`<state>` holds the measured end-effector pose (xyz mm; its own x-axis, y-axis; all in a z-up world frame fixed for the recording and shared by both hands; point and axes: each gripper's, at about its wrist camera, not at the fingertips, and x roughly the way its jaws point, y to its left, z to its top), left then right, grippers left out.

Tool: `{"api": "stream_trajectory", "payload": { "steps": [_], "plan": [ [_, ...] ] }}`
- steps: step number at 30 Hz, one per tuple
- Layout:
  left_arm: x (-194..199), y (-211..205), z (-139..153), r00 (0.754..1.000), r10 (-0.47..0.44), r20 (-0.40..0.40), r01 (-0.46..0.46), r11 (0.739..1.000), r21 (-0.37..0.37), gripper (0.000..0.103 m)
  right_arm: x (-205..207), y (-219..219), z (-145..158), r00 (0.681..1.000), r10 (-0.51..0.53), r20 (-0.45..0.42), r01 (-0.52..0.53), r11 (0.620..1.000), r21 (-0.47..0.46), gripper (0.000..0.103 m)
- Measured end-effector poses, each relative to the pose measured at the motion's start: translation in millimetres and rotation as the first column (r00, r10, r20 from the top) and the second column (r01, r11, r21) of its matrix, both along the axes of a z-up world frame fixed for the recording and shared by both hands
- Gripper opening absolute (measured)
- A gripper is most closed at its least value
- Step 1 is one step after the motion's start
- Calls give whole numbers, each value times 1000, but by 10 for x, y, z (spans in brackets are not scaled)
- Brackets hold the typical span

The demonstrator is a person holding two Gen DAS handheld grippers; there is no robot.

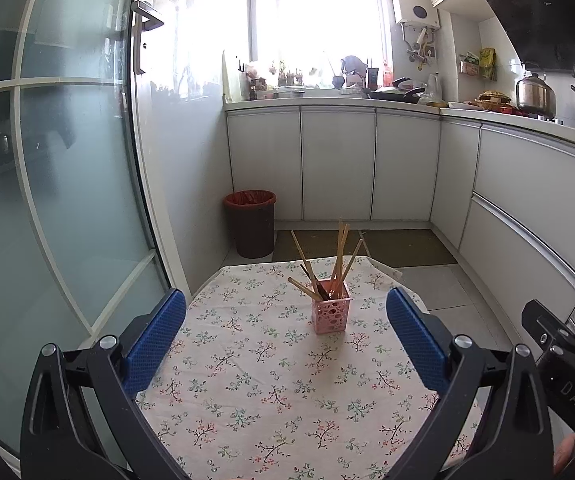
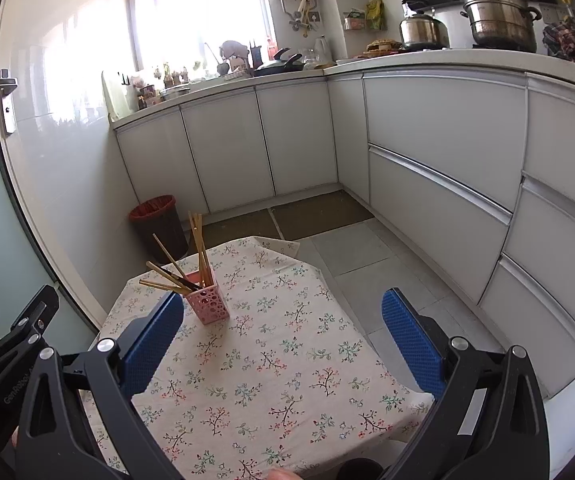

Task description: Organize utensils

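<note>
A pink perforated holder (image 1: 330, 314) stands upright on the floral tablecloth (image 1: 263, 376), toward the table's far side. Several wooden chopsticks (image 1: 341, 254) and a dark utensil stick out of it at angles. My left gripper (image 1: 285, 320) is open and empty, held back from the holder with its blue pads wide apart. In the right wrist view the holder (image 2: 207, 302) with the chopsticks (image 2: 199, 248) sits at the left, just beyond the left pad. My right gripper (image 2: 283, 320) is open and empty over the tablecloth (image 2: 287, 360).
A dark waste bin (image 1: 250, 222) with a red liner stands on the floor beyond the table. White kitchen cabinets (image 1: 339, 160) run along the back and right. A frosted glass door (image 1: 67, 160) is close on the left. The other gripper (image 1: 559, 356) shows at the right edge.
</note>
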<state>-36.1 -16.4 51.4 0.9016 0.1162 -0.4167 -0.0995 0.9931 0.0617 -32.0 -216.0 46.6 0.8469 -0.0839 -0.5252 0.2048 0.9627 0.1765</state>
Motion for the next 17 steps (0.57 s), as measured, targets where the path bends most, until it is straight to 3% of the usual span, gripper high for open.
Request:
{"api": "stream_trajectory", "payload": {
  "steps": [17],
  "plan": [
    [44,-41,-37,999,-18,-32,18,1000,-6,96,13,-26,-11,1000,2,-5,-2,1000,8,97]
  ]
}}
